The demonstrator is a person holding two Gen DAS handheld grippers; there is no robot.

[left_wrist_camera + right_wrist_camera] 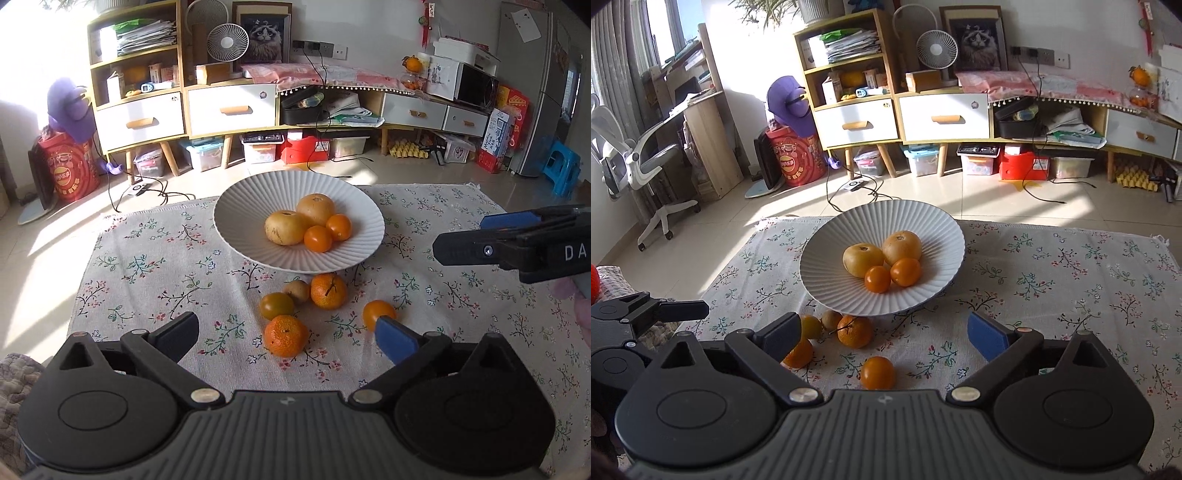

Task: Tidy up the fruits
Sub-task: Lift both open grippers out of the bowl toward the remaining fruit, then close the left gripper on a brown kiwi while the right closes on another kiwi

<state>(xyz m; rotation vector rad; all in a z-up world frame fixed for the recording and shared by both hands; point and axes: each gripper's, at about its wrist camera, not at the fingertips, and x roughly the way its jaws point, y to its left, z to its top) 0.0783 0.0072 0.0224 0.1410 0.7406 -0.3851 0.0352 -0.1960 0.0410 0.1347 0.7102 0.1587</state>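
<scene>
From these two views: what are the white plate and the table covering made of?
White plate: looks like glazed ceramic, matte to satin; fine radial ridges, a thick rim and soft highlights suggest it, though melamine can't be ruled out.
Table covering: woven fabric, probably cotton or linen, matte; a visible weave, a frayed far edge and a printed floral pattern.

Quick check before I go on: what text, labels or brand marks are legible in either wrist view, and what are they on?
"DA": white letters on the right gripper body, cut off at the left wrist view's edge.
Red drum by the shelf: printed characters, too blurred to read.
Blue and white carton by the fridge: lettering too small to read.
Red hanging ornament on the wall: characters unreadable.
Nothing readable on the white bowl or the tablecloth.
</scene>
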